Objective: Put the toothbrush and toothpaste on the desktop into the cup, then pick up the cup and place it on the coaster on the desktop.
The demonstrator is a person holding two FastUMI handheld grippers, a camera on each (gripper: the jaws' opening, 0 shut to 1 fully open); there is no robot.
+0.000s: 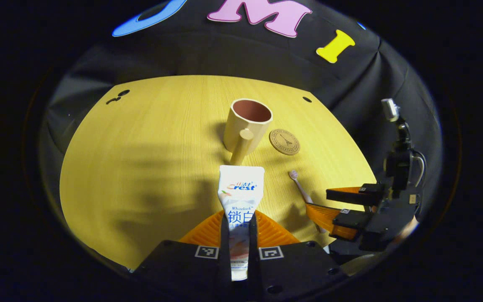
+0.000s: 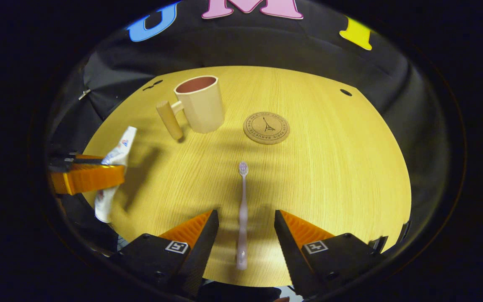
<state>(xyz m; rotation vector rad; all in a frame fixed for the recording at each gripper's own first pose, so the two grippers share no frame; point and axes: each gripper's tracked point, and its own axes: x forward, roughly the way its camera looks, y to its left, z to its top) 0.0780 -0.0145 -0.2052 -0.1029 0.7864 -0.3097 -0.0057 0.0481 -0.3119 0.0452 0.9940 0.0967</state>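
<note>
Squeezed toothpaste tube (image 1: 240,197) between left gripper (image 1: 240,228) fingers; right gripper (image 2: 245,226) agape astride slender toothbrush (image 2: 242,209).

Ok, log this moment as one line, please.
left gripper: shut on toothpaste, lifted | right gripper: open, astride toothbrush on table | cup: empty, upright | coaster: bare

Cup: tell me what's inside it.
The cup looks empty as far as its inner wall shows; its bottom is hidden. The toothpaste is in the left tool, the toothbrush on the desktop.
</note>
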